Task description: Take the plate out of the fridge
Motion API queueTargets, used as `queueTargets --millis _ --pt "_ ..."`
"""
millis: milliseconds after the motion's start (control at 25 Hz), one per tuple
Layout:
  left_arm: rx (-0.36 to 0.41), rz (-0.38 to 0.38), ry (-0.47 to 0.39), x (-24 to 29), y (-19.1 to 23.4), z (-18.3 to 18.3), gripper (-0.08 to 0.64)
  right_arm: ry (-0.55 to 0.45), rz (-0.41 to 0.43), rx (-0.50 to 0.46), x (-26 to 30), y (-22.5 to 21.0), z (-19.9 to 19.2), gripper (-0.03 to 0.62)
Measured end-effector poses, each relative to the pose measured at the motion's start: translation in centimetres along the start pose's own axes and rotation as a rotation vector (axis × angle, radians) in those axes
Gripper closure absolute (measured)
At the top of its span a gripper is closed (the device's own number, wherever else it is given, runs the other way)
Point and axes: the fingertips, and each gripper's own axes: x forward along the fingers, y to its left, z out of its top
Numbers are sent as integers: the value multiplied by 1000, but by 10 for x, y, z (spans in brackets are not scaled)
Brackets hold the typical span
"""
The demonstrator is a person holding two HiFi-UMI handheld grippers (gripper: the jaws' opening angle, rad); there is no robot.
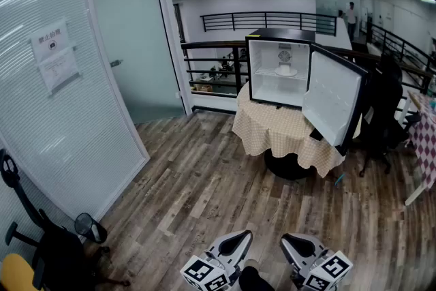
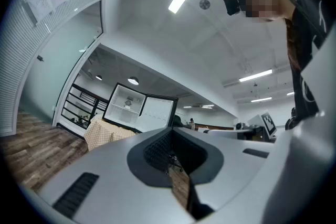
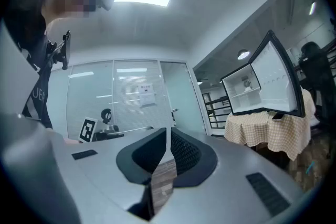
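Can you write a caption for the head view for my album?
Small black fridge, door open, round white plate on its shelf, on a checked-cloth table.

Office, mezzanine level: frosted glass partition left of the mini fridge, black railing behind it, office chair right of it.

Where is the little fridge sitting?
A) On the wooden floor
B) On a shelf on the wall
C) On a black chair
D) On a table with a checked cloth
D. The fridge, with its door swung open, stands on top of the table, which is covered by a checked cloth.
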Motion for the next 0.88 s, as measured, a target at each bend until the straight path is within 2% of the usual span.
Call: queueTargets --millis 240,440,640,880 --pt "-2 -4 17 23 41 0 551 8 -12 16 42 -37 -4 542" --pt "0 -2 4 54 84 17 551 2 -1 24 87 -63 13 541" --pt "2 -25 4 91 120 31 551 -7 13 46 126 -91 27 541" --pt "10 -61 23 143 154 36 551 -29 -20 70 152 -140 35 541"
